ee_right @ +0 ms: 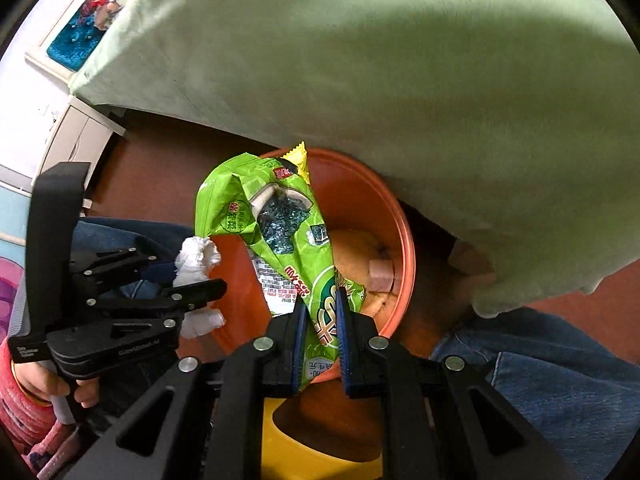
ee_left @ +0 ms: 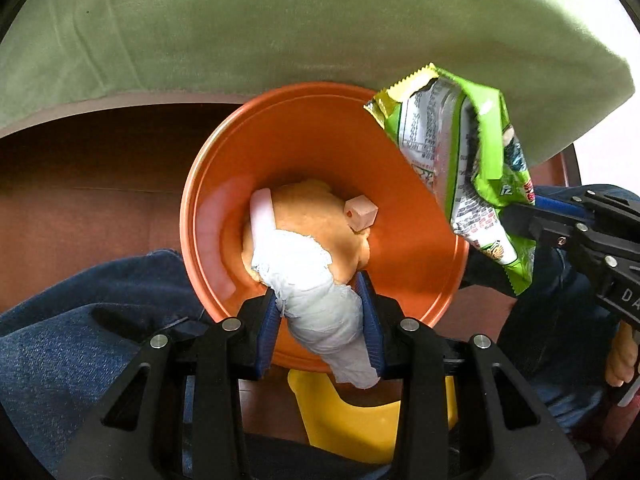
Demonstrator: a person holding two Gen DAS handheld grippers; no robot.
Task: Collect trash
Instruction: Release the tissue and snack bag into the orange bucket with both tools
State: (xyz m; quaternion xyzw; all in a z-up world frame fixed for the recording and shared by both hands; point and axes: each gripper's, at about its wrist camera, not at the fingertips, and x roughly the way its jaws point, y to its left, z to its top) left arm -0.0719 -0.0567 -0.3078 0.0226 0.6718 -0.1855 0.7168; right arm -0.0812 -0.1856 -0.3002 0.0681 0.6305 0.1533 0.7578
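My left gripper (ee_left: 320, 300) is shut on a crumpled white tissue (ee_left: 316, 280) and holds it over the near rim of an orange bin (ee_left: 408, 208). The tissue also shows in the right wrist view (ee_right: 196, 258). My right gripper (ee_right: 322, 314) is shut on a green snack wrapper (ee_right: 280, 216), which hangs over the orange bin (ee_right: 356, 200). The wrapper shows in the left wrist view (ee_left: 468, 160) at the bin's right rim. Inside the bin lie crumpled pale paper (ee_left: 320, 208) and a small pink cube (ee_left: 361, 214).
A pale green bed cover (ee_left: 280, 20) hangs over the bin's far side. A yellow container (ee_left: 348, 424) stands below the bin's near rim. The person's jeans (ee_left: 80, 320) flank the bin. The floor (ee_left: 80, 200) is brown.
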